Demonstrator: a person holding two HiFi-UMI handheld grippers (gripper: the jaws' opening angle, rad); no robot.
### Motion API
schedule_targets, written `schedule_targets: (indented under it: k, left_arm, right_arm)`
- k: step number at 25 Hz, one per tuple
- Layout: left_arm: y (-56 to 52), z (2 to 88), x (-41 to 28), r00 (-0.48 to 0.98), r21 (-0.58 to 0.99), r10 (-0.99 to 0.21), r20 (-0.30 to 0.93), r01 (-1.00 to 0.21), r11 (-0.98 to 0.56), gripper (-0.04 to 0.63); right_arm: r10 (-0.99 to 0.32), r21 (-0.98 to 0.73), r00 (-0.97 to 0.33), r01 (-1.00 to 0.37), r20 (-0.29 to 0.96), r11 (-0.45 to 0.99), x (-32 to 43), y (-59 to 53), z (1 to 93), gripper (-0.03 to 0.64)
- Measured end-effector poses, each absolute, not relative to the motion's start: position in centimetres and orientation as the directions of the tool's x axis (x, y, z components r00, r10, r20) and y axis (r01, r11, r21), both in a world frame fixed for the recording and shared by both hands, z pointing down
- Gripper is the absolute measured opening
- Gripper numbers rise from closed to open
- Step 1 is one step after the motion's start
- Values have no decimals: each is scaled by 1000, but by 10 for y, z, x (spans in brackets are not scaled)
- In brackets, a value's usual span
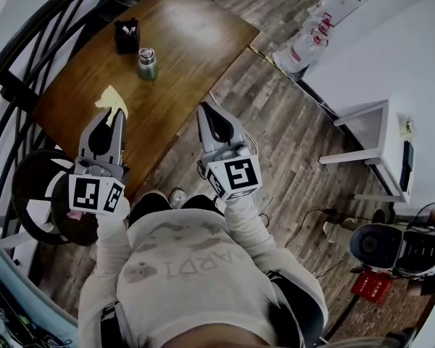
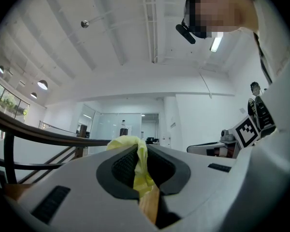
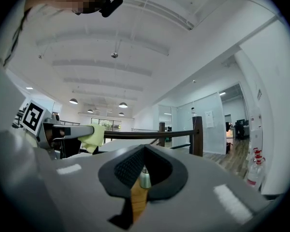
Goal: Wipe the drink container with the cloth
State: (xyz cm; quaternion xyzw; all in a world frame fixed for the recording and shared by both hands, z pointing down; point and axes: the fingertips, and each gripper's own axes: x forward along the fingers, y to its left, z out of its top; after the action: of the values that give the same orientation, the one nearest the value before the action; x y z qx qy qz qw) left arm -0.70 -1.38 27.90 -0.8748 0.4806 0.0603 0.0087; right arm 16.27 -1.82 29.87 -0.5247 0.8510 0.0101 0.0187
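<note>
Now: drink container upright on table; left gripper clamps cloth.

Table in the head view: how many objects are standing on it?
2: a black holder toward the far end and the green drink container just beside it. The yellow cloth is pinched in the left claw.

one drink container, one cloth, one black box, one left gripper, one right gripper.
</note>
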Motion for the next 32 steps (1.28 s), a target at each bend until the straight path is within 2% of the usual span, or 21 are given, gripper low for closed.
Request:
schedule_targets:
  k: [22,32]
  left_arm:
    - [-97,293,-5,518,19,-854,-50,-854,-520,29]
    - [-145,335,-25,516,32,-856,26,-856,-515,29]
  right_arm:
    - [-867,-37,-498,-866,-7,498,156,-112,314,11]
    - [-834,-46,-548,-837,68,546,123,-174,346,11]
